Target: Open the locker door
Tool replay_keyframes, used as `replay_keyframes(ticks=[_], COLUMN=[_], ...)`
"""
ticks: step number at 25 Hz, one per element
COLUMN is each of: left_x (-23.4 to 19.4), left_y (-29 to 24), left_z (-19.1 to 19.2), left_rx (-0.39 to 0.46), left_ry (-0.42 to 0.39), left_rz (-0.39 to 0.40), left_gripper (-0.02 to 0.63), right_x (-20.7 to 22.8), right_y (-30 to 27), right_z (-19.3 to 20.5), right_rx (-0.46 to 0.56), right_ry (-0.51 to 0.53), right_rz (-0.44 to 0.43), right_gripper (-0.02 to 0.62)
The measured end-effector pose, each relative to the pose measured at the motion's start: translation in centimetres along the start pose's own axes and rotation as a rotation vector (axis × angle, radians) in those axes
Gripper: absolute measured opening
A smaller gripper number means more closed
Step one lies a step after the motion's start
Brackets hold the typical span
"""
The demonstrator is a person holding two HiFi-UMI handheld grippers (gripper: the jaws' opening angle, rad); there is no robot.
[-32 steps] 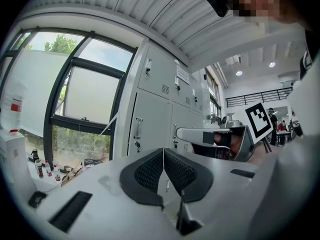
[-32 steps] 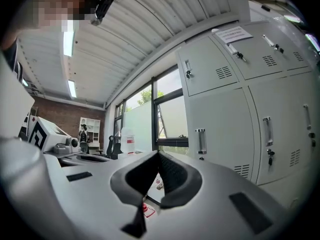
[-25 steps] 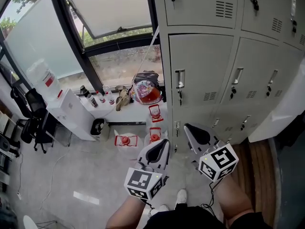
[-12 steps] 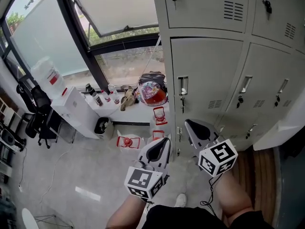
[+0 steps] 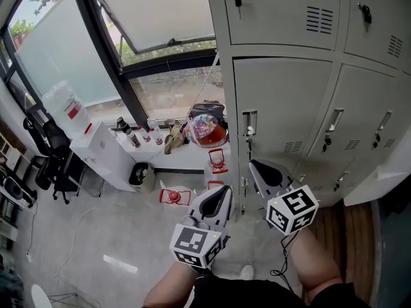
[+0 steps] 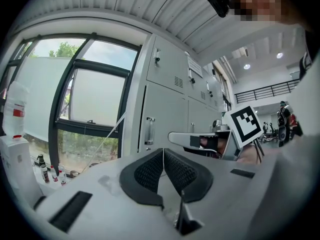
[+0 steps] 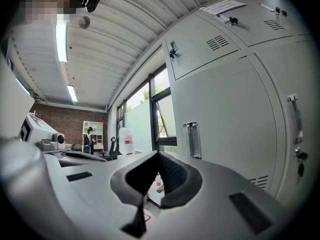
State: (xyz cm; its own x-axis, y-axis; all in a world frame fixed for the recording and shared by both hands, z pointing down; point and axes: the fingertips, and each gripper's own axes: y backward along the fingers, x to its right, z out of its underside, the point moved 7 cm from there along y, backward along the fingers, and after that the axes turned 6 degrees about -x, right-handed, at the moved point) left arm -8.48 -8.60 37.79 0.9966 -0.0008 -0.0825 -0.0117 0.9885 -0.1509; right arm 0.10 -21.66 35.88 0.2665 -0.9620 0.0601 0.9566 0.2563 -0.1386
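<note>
Grey lockers fill the right half of the head view. The nearest middle locker door (image 5: 286,101) is closed, with an upright handle (image 5: 249,124) and a key hanging under it. My left gripper (image 5: 223,192) is held low in front of the lockers, shut and empty. My right gripper (image 5: 255,168) is beside it, just below the door, also shut and empty. In the left gripper view the left gripper (image 6: 163,152) points toward the handle (image 6: 148,130) at some distance. In the right gripper view the right gripper (image 7: 158,154) sits below and left of the handle (image 7: 192,139).
A window wall stands to the left. Under it are a white cabinet (image 5: 103,153) with a water jug (image 5: 63,106), several bottles, a bag (image 5: 207,126) on a ledge, a black bin (image 5: 137,173) and red items (image 5: 174,196) on the floor. A black chair (image 5: 50,159) is far left.
The head view has drifted, so the lockers and floor sit slightly lower and to the right in frame. Both grippers stay shut and hold nearly the same place.
</note>
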Motion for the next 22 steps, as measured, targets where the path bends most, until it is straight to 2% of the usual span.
replay_keyframes(ticks=[5,13,15,18,22], left_x=[-1.9,-5.7,-6.7,-8.1,-9.4], left_y=[-0.9,-1.9,-2.1,-2.3,-2.7], left_z=[-0.6,-1.2,-1.2,-1.4,-1.5], left_rx=[-0.005,-0.013,-0.013,-0.010,-0.012], left_ry=[-0.030,-0.034,-0.036,-0.027,-0.030], left_rz=[0.051,0.138,0.159,0.184,0.225], left_gripper=[0.020,0.020,0.020,0.020,0.020], right_x=[0.4,1.1,1.1,1.3,2.0], right_y=[-1.9,-4.9,-5.7,-7.0,-8.3], right_z=[-0.5,-0.9,-1.0,-1.1,-1.5], right_rx=[0.007,0.005,0.001,-0.008,-0.022], right_ry=[-0.011,-0.024,-0.028,-0.018,0.013], right_rz=[0.054,0.198,0.223,0.273,0.386], right_gripper=[0.054,0.054,0.110,0.135,0.183])
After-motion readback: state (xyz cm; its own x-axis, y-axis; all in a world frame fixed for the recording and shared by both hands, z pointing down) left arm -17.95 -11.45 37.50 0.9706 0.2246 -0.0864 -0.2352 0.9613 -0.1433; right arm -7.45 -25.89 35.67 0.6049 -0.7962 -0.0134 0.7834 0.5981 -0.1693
